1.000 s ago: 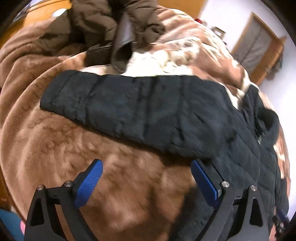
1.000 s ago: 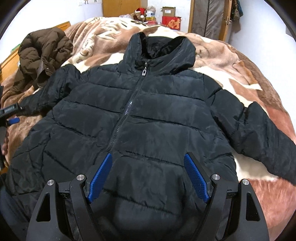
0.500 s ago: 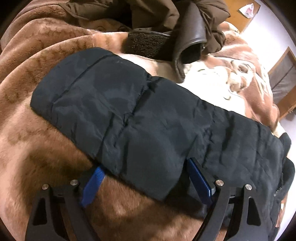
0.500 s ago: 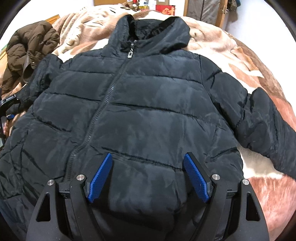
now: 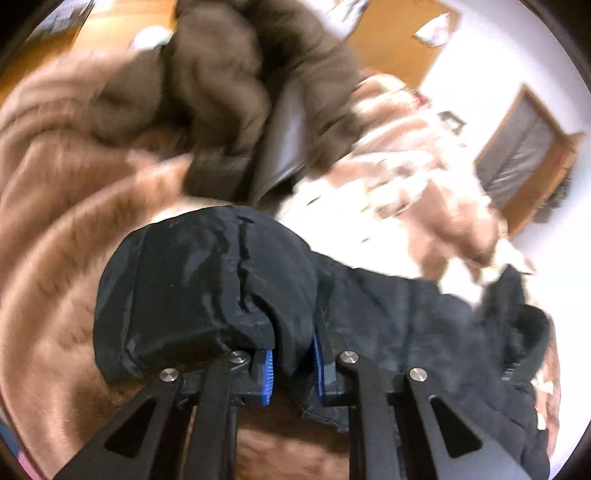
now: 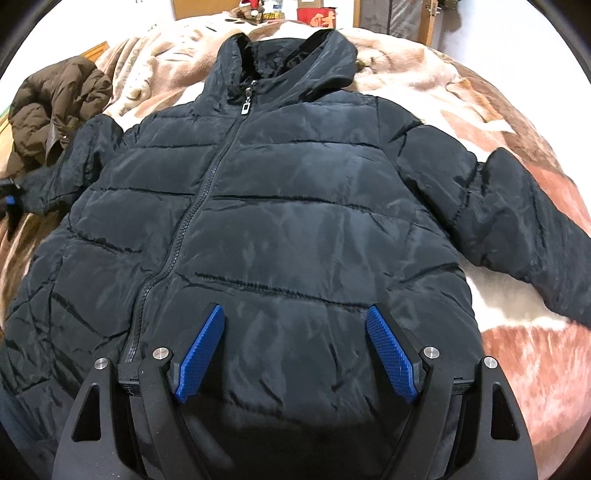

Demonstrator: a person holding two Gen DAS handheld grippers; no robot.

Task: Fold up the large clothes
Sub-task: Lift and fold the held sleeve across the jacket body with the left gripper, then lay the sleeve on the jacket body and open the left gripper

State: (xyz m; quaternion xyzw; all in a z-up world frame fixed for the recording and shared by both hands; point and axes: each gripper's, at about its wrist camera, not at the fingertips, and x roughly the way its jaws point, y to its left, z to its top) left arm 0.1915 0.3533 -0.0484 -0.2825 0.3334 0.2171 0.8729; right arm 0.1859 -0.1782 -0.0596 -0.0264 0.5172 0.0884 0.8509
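A black hooded puffer jacket (image 6: 295,221) lies face up, zipped, on the bed. My left gripper (image 5: 291,363) is shut on the cuff end of its left-side sleeve (image 5: 207,288) and holds it bunched up and lifted. That sleeve (image 6: 66,173) and the left gripper (image 6: 9,199) show at the left edge of the right wrist view. My right gripper (image 6: 295,354) is open and empty, low over the jacket's lower front. The other sleeve (image 6: 524,221) lies spread out to the right.
A brown jacket (image 5: 236,88) lies crumpled on the bed beyond the held sleeve; it also shows in the right wrist view (image 6: 55,107). A brown and cream fleece blanket (image 6: 517,369) covers the bed. Boxes and small items (image 6: 314,14) stand past the bed's far end.
My left gripper has closed on the sleeve end and lifted it; the sleeve lay flat before. My right gripper has moved slightly forward over the jacket and stays open.
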